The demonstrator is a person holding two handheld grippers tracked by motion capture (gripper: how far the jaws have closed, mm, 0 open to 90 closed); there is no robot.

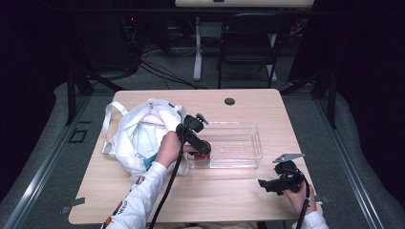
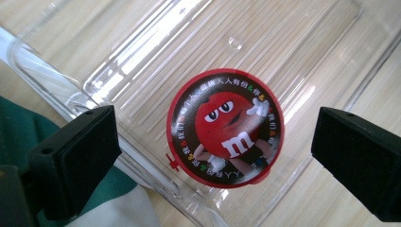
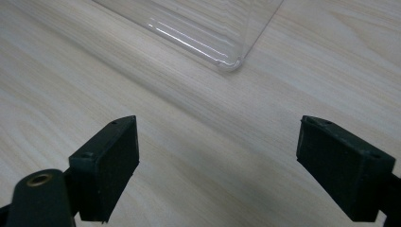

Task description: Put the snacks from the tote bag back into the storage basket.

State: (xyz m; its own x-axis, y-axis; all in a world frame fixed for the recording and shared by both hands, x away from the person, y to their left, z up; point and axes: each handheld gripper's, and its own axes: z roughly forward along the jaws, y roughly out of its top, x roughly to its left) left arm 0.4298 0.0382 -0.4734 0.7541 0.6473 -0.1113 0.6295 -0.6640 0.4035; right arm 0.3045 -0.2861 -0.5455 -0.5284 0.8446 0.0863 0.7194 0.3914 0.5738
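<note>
A round red candy tin with a cartoon figure on its lid lies in the near left corner of a clear plastic bin. My left gripper hangs over it with both jaws wide apart and not touching it, so it is open. From above, the left gripper points down into the bin's left end, over the red tin. My right gripper rests low over the bare table near the front right, open, with nothing between its jaws. One corner of the bin lies ahead of it.
A white cloth bag with long handles lies on the table's left part, touching the bin's left end. Its green lining sits beside the left jaw. A small black disc lies near the table's far edge. Chairs stand beyond the table.
</note>
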